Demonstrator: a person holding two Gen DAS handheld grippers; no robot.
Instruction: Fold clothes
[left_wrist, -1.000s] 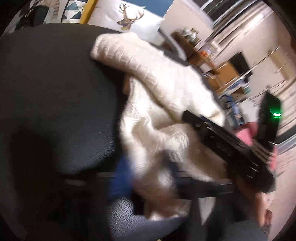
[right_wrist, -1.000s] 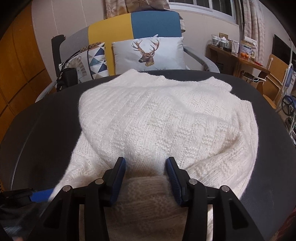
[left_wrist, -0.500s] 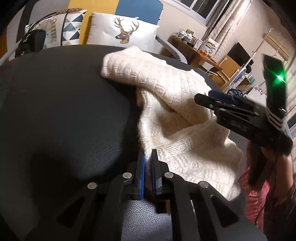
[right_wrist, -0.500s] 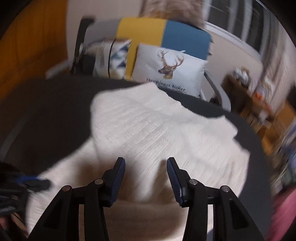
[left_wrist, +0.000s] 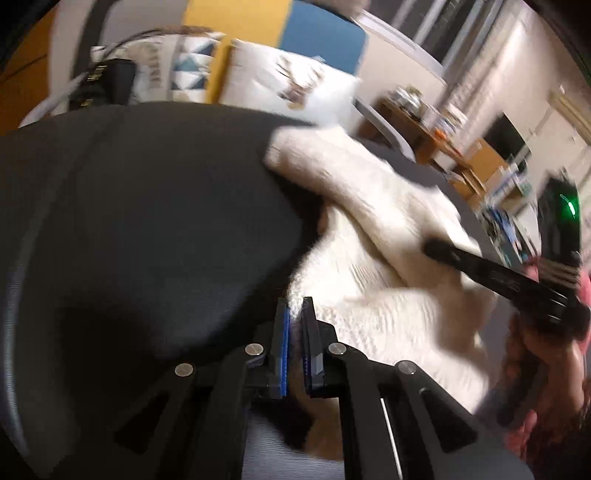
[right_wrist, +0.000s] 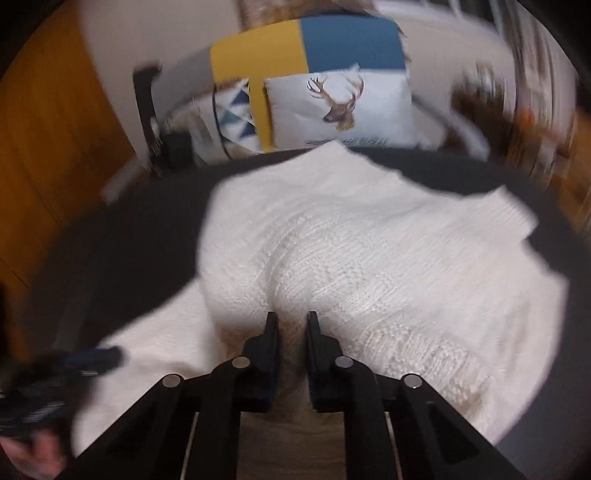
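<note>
My right hand-held gripper (right_wrist: 291, 323) has closed since half a second ago — its fingers, wide apart then, now pinch a fold of the white knit sweater (right_wrist: 354, 258) at its near edge. My left hand-held gripper (left_wrist: 294, 308) stays clamped on the sweater's (left_wrist: 369, 266) hem at the left side. The sweater lies bunched across the middle of the dark counter (left_wrist: 147, 221) — the deer cushion (right_wrist: 340, 110) sits beyond the far edge.

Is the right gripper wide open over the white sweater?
No, in the right wrist view the right gripper has its jaws drawn close together, pinching a fold of the white sweater between them.
</note>
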